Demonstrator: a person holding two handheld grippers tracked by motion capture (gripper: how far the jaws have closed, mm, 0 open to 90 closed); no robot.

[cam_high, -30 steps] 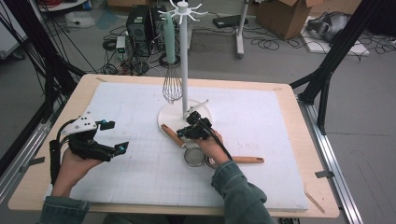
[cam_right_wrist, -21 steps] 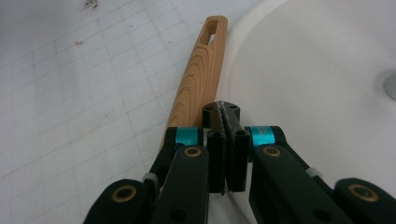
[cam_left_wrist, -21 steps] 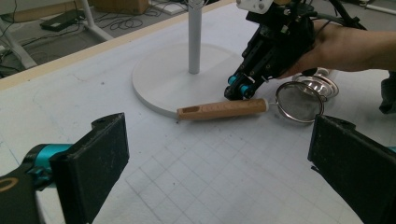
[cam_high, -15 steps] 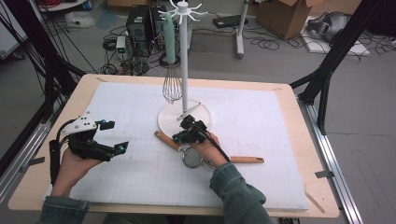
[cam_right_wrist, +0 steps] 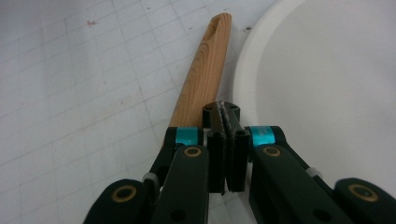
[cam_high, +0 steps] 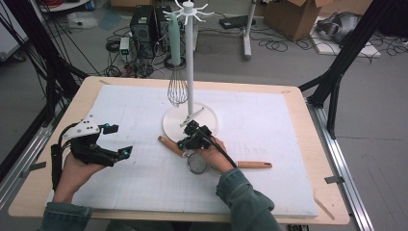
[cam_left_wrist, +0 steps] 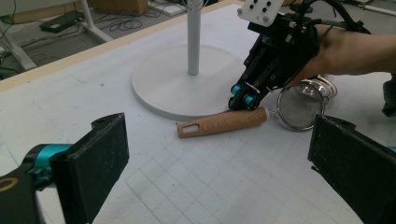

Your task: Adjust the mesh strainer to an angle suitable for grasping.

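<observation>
A small mesh strainer [cam_high: 196, 163] with a wooden handle [cam_high: 169, 144] lies on the white mat in front of the stand's round base [cam_high: 211, 122]. My right gripper [cam_high: 185, 143] is shut, its tips down at the handle's [cam_left_wrist: 219, 123] strainer end, beside the base rim. In the right gripper view the jaws [cam_right_wrist: 225, 112] are pressed together with nothing between them, and the handle [cam_right_wrist: 205, 70] runs away beyond them. My left gripper [cam_high: 120, 140] stands open at the mat's left, holding nothing; its pads [cam_left_wrist: 93, 163] frame the scene.
A whisk [cam_high: 177, 89] with a teal grip hangs from the white hook stand [cam_high: 188, 62]. A second wooden handle [cam_high: 254, 164] sticks out from under the right hand. The mat's left and right sides are bare. Cables and boxes lie on the floor beyond the table.
The right gripper has shifted a little left and toward the near edge, from over the stand base to the strainer handle. The left gripper has kept still.
</observation>
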